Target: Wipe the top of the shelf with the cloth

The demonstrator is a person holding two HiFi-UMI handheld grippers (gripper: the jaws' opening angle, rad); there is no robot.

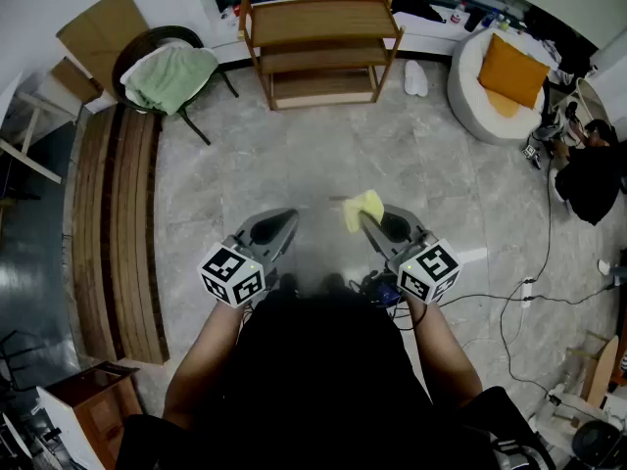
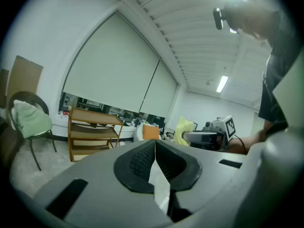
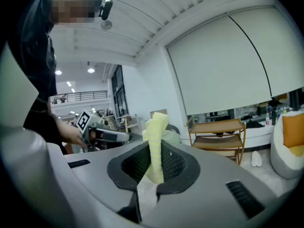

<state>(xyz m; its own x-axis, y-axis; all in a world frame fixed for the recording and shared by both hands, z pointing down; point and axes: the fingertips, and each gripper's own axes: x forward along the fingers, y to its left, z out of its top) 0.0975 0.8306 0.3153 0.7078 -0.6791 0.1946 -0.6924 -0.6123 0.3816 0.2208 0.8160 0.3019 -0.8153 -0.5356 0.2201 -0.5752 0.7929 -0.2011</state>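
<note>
The right tool (image 3: 153, 161) is clenched on a yellow cloth (image 3: 155, 139). In the right gripper view the cloth stands up between the two dark jaw pads as a folded, ribbed strip, with its free end rising above the jaw tips. In the head view the cloth shows as a small yellow bunch at the far end of this tool, above the grey marble floor (image 1: 323, 155) and a little right of the scene's middle.

The left tool (image 2: 155, 145) is clenched too. Its jaws meet along a straight seam and nothing is between them. It is held just left of the right tool, at about the same height. The two point forward side by side, apart from each other.

The wooden shelf (image 1: 318, 23) stands well away from both tools, at the far side of the room against the wall. It has three open tiers, and its top board is bare. The cloth is nowhere near it, and open floor lies between them.

Left of the shelf is a dark chair (image 1: 201, 116) with a pale green cushion (image 1: 171, 76) on it. To its right lie a pair of white slippers (image 1: 415, 78), then a round white seat (image 1: 475, 91) holding an orange cushion (image 1: 511, 70). A run of wooden planks (image 1: 118, 233) lies along the floor on the left.
</note>
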